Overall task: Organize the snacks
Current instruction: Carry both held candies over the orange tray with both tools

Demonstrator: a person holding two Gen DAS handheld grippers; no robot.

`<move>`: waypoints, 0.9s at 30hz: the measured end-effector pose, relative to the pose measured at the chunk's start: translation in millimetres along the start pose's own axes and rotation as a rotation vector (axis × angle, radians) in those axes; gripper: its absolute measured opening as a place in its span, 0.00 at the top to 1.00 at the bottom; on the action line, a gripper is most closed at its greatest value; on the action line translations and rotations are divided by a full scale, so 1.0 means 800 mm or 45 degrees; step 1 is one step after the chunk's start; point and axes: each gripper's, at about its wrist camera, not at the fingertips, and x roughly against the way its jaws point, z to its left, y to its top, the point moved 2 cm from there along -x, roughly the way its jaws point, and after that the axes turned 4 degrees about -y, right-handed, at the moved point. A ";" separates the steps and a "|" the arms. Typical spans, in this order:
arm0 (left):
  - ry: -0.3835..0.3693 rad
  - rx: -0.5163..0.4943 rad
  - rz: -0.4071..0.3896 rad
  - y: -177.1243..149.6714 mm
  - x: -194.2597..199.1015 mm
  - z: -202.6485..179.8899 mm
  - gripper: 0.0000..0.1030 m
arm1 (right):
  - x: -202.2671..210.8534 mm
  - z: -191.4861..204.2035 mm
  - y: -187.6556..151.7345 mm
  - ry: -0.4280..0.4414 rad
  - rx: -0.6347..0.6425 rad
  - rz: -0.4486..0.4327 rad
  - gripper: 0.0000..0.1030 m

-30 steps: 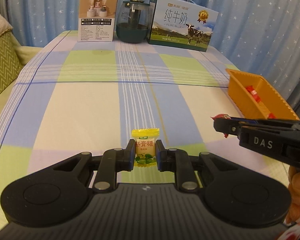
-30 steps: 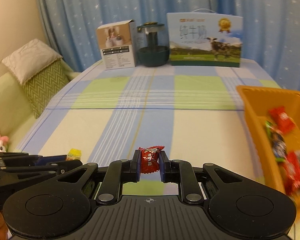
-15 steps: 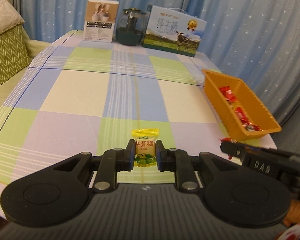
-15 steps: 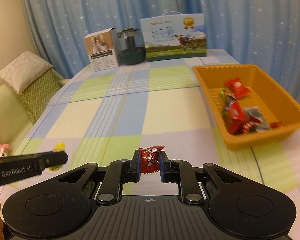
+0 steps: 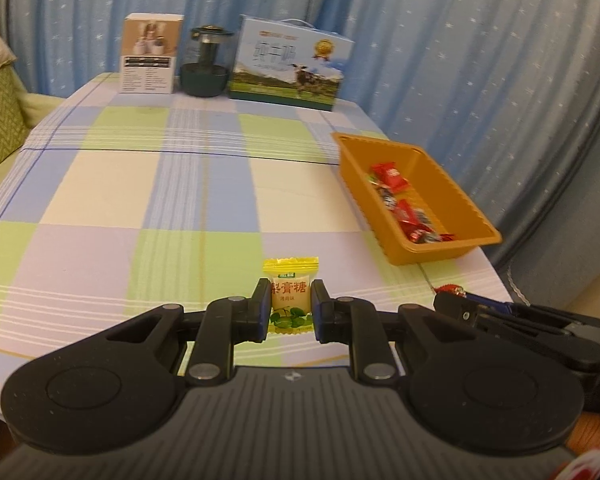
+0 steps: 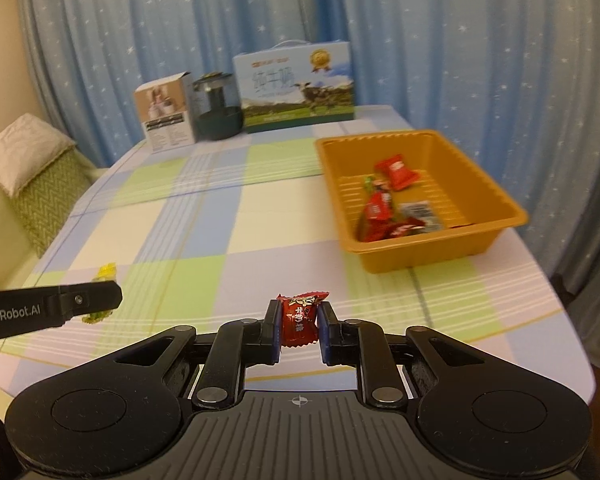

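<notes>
My left gripper (image 5: 290, 306) is shut on a yellow candy (image 5: 290, 295) and holds it above the near edge of the table. My right gripper (image 6: 299, 326) is shut on a red candy (image 6: 300, 315), also raised over the near edge. The orange tray (image 6: 500, 204) stands at the right of the table with several red and dark wrapped candies (image 6: 384, 216) in it; it also shows in the left wrist view (image 5: 456, 248). The right gripper shows low right in the left wrist view (image 5: 452, 296), the left gripper low left in the right wrist view (image 6: 100, 300).
The table has a checked cloth (image 5: 160, 200). At its far edge stand a white box (image 5: 150, 58), a dark glass jar (image 5: 205, 64) and a milk carton box (image 5: 290, 68). A green cushion (image 6: 44, 196) lies at the left. Blue curtains hang behind.
Both grippers have pulled back toward the near edge of the table and risen, each still holding its candy. The tray now looks farther away.
</notes>
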 end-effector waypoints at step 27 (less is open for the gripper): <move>-0.216 -0.206 0.037 0.036 -0.059 -0.141 0.82 | 0.036 -0.119 0.041 -0.156 -0.128 -0.114 0.82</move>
